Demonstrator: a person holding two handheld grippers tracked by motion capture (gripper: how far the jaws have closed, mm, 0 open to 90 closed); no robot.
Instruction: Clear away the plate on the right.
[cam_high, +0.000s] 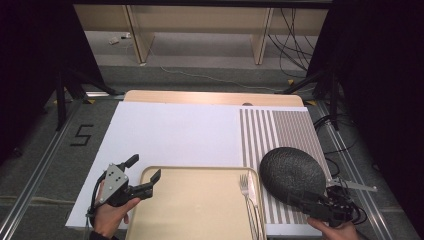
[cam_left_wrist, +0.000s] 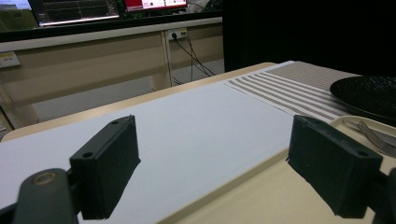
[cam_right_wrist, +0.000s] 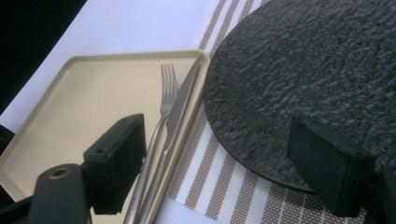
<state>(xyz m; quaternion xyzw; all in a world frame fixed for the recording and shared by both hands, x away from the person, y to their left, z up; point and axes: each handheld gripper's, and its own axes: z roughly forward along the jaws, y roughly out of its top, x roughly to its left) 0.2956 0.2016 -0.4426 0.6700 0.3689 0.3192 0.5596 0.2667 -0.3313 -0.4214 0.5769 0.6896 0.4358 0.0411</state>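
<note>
White sheet covers desk (cam_high: 175, 135), striped mat at right. Your left hand (cam_high: 107, 215) grips left tongs (cam_high: 145, 172) low, jaws spread, straddling far-left rim of beige tray (cam_high: 195, 205). Your right tongs (cam_high: 320, 197) sit spread at near edge of black plate (cam_high: 292, 172); whether they touch it, cannot tell. Right gripper view adds knife (cam_right_wrist: 180, 107) beside fork (cam_right_wrist: 166, 93) in tray; left gripper view adds monitors beyond desk.

place: lab | evidence: black curtains (cam_high: 380, 75), monitors (cam_left_wrist: 74, 9), loose cables (cam_high: 290, 40), floor rails (cam_high: 30, 175)
</note>
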